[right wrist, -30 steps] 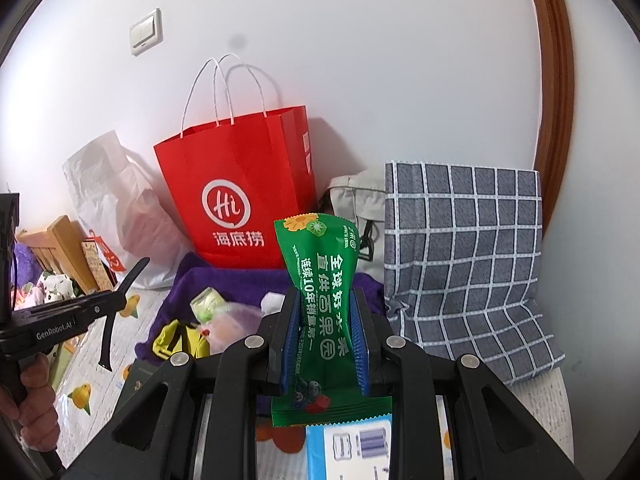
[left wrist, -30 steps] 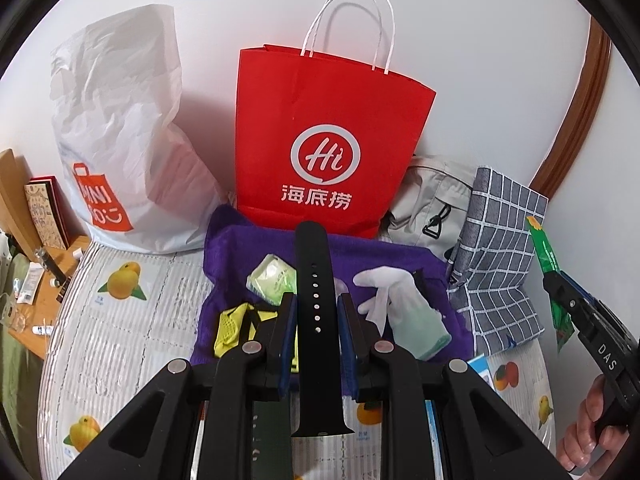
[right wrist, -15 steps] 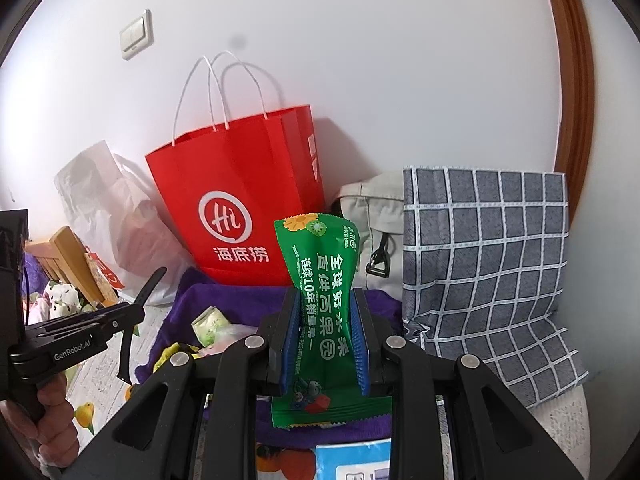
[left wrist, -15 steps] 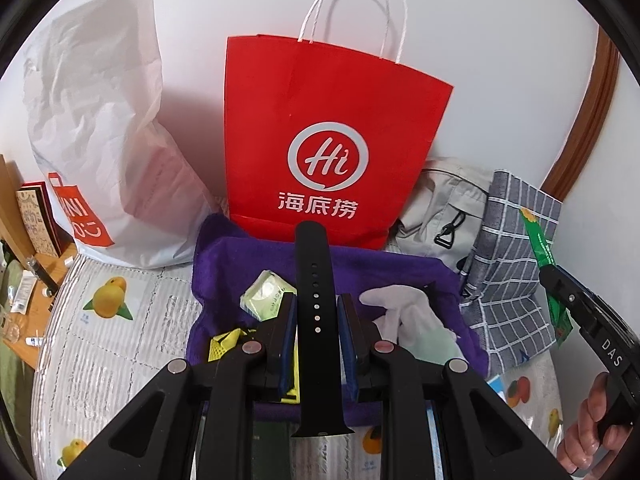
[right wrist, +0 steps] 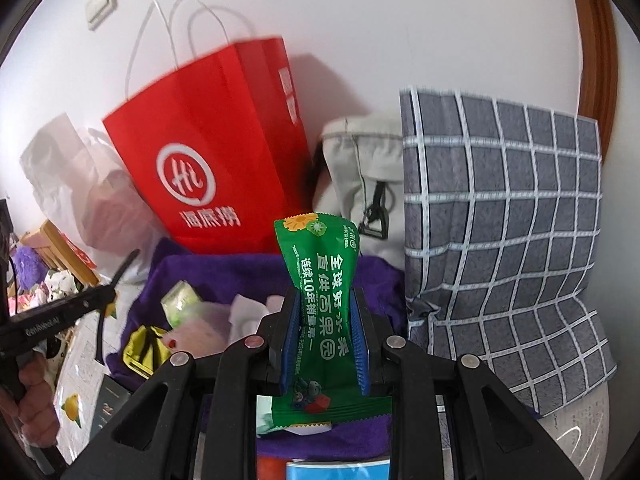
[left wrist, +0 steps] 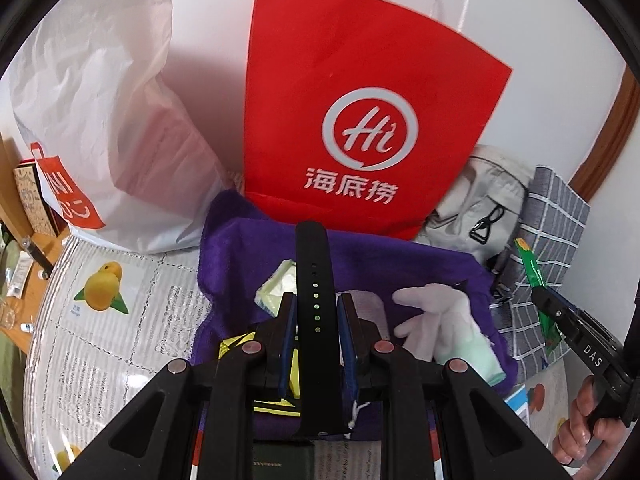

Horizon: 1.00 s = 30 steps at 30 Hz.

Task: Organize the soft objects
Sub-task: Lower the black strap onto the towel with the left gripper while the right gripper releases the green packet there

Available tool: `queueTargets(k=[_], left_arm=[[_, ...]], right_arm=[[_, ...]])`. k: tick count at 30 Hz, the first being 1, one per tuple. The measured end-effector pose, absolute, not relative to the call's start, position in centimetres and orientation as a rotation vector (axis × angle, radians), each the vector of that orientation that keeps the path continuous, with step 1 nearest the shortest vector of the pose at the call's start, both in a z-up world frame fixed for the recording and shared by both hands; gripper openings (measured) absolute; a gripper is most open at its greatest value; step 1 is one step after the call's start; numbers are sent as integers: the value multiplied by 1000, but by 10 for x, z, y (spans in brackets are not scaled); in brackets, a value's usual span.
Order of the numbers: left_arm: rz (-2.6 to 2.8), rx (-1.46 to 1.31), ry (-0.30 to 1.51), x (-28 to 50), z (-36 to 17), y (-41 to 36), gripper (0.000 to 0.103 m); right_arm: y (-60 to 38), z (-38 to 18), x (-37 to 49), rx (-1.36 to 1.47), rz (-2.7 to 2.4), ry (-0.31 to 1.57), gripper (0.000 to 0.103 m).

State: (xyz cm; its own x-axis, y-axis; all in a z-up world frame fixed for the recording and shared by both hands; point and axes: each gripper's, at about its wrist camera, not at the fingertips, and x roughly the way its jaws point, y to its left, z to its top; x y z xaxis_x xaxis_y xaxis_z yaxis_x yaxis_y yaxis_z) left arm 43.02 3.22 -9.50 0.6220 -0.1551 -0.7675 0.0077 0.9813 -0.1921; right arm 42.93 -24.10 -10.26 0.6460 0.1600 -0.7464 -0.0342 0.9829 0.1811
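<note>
The left gripper has its blue-lined jaws closed on a black watch strap, a flat, smooth rubbery band with a row of small punched holes, standing up between the pads and reaching past them at both ends. The right gripper has its jaws clamped on a green snack packet, a glossy crinkled foil pouch with white lettering and a saw-toothed sealed edge at the bottom, pinched narrow at its waist.

Both are held above a purple towel, a thick fuzzy cloth spread on the desk, whose cover is a shiny ribbed plastic sheet printed with yellow fruit. On the towel lie a pale green square packet, a limp white glove with a mint cuff, and a yellow and black item too crumpled to identify.

Behind the towel, against the white wall, stands a stiff red paper bag with white twisted cord handles and a round white logo. To its left slumps a wrinkled white plastic bag; to its right sit a pale canvas bag with a black buckle and a grey checked cloth bag, soft and bent at its base.
</note>
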Motion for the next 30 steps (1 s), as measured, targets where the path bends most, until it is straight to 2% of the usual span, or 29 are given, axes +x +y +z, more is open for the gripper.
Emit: queueTargets(k=[30], left_arm=[[-93, -209, 994, 447, -127, 42, 20]], right_arm=[[-219, -186, 464, 50, 103, 1112, 26]])
